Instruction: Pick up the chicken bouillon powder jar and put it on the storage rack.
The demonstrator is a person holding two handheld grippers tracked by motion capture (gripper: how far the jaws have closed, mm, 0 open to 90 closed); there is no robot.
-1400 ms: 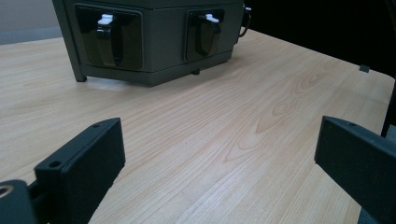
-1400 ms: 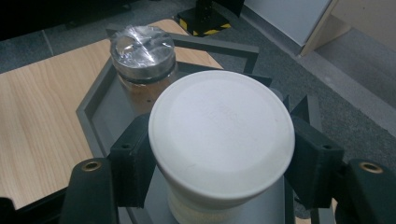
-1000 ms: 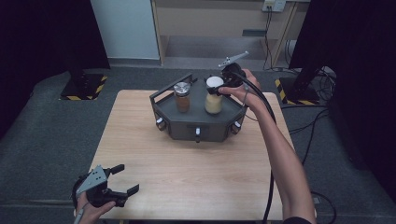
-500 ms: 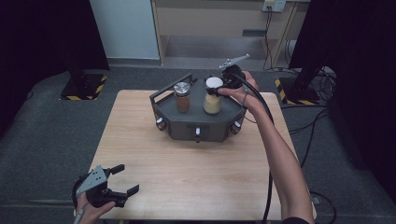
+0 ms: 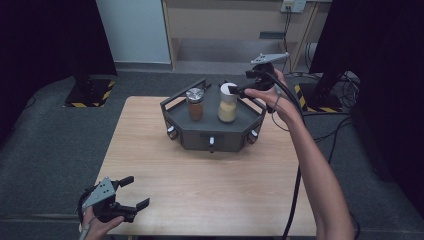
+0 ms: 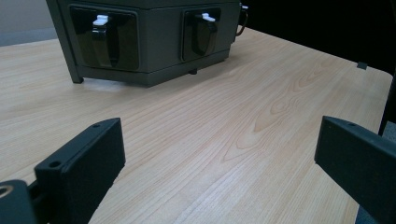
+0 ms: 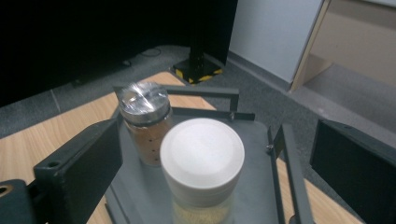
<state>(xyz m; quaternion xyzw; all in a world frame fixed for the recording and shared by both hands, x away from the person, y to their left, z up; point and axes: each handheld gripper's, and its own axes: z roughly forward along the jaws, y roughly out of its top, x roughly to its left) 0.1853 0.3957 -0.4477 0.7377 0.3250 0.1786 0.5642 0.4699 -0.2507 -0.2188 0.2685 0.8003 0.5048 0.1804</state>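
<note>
A dark grey six-sided tray (image 5: 200,137) stands at the far middle of the wooden table. In it are a clear jar with a white lid (image 5: 227,105) and pale yellow contents, and a jar with a metal lid (image 5: 195,105) and brown contents. My right gripper (image 5: 234,91) hovers just right of the white-lid jar, at lid height. Its jaws have just been opening. In the right gripper view the white lid (image 7: 202,154) sits ahead between the jaws, with a gap on each side, and the metal-lid jar (image 7: 142,105) stands behind it. My left gripper (image 5: 136,192) rests open at the near left edge.
The tray's front wall (image 6: 154,37) carries small recessed white latches. A thin rail (image 7: 205,113) runs along the tray's far rim. Bare wood lies between the left gripper (image 6: 219,168) and the tray. Dark carpet surrounds the table.
The right gripper has drawn back to the right, off the white-lid jar, and its jaws have opened. The left gripper has stayed put.
</note>
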